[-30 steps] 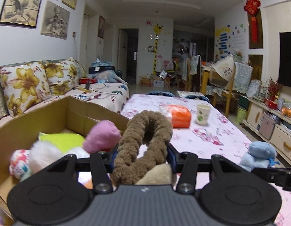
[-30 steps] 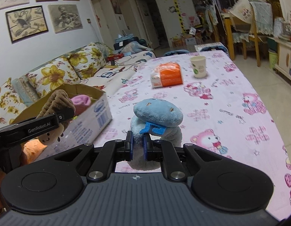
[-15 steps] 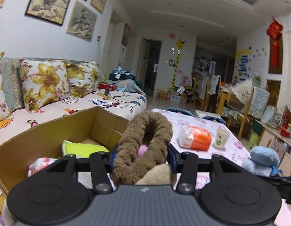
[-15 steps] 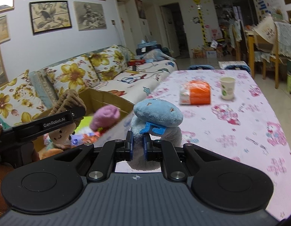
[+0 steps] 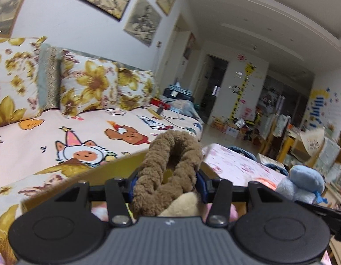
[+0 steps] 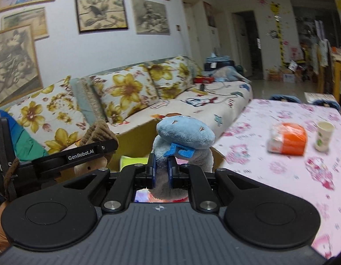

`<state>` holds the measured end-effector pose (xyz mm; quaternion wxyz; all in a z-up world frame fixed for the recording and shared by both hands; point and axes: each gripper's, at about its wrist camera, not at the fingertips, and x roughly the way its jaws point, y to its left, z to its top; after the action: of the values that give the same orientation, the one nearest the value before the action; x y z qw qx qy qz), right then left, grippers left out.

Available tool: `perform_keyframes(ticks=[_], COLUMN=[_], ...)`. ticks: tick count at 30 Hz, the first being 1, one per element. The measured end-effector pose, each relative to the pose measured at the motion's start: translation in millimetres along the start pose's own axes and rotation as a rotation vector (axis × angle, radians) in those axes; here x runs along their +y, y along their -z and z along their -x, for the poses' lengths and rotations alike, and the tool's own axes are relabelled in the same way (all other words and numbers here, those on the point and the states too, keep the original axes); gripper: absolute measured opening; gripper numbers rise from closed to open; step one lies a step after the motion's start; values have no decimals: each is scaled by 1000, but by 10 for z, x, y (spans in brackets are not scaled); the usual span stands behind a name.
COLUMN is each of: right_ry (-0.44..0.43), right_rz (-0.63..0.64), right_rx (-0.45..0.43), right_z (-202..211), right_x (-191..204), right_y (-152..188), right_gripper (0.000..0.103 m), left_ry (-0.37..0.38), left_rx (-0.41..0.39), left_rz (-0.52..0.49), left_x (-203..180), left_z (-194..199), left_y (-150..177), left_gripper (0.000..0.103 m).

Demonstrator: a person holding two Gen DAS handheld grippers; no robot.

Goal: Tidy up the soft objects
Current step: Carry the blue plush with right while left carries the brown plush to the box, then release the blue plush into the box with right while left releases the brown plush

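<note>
Right wrist: orange pack (image 6: 288, 140), cup (image 6: 324, 135) | both hand-held grippers clamped: brown plush (image 5: 168, 172), blue plush (image 6: 184, 140)

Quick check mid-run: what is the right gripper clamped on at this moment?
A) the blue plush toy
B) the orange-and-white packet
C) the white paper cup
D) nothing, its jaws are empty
A: in the right wrist view the right gripper has its blue pads squeezed on the grey body of the blue plush toy, while the packet and cup sit apart on the table.
</note>
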<state>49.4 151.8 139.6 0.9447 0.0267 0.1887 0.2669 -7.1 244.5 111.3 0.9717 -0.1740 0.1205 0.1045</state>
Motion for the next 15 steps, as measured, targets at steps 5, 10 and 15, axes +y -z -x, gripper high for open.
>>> perform_keyframes(ticks=[5, 10, 15], right_ry=[-30, -69, -96], right_rz=[62, 102, 160], right_rx=[12, 36, 68], right_z=[-184, -368, -528], right_x=[60, 51, 48], right_y=[-28, -12, 42], right_gripper=[12, 13, 32], left_ry=[-24, -29, -34], left_rx=[19, 46, 71], left_rz=[12, 18, 64], left_x=[67, 99, 206], left_z=[-75, -131, -187], left_y=[-4, 21, -9], left_gripper=[49, 51, 55])
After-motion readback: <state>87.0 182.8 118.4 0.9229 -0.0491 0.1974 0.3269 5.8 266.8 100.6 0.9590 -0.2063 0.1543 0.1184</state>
